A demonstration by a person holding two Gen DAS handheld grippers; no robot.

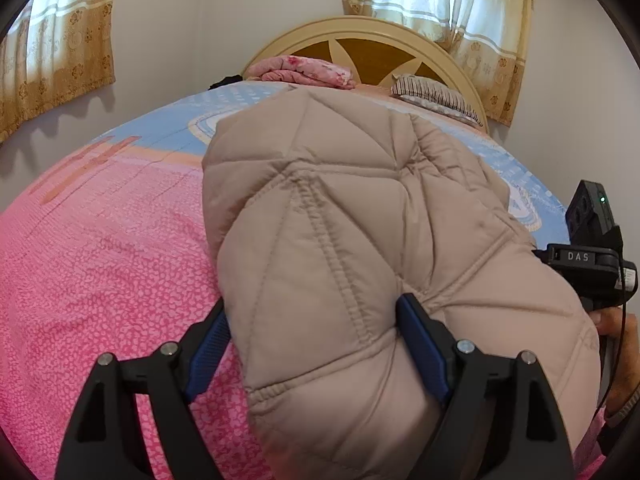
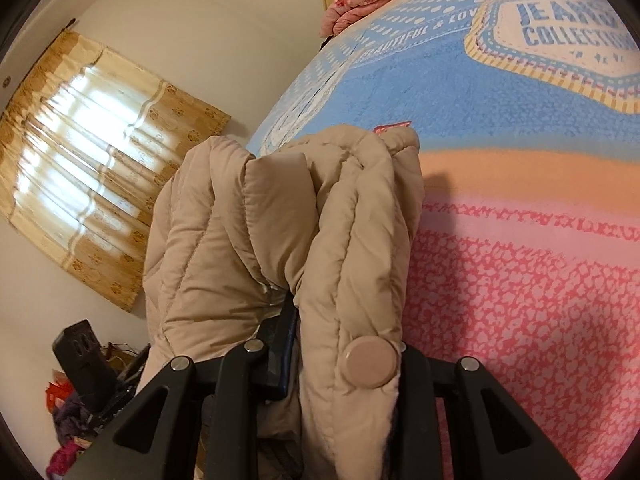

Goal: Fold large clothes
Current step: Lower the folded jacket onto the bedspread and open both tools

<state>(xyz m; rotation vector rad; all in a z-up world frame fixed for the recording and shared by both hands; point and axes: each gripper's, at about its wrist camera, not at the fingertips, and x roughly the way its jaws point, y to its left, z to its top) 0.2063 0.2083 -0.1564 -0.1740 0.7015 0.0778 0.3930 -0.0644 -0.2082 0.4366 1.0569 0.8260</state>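
Fabric of the quilted beige coat [image 1: 340,240] sits between the left gripper [image 1: 316,344]'s wide-apart jaws, probably released to let the fold settle; the right gripper [image 2: 348,344] pinches the coat's buttoned edge, steadying it above the pink-and-blue bedspread [image 1: 100,260].

"DAS" on the right tool [image 1: 580,258]; "BEAUTIFUL & LOVE", "COLLECTION" on the bedspread [image 2: 440,92].

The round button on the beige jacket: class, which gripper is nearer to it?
Right. The right gripper is clamped on the jacket beside the button; the left gripper straddles a quilted fold, no button visible.
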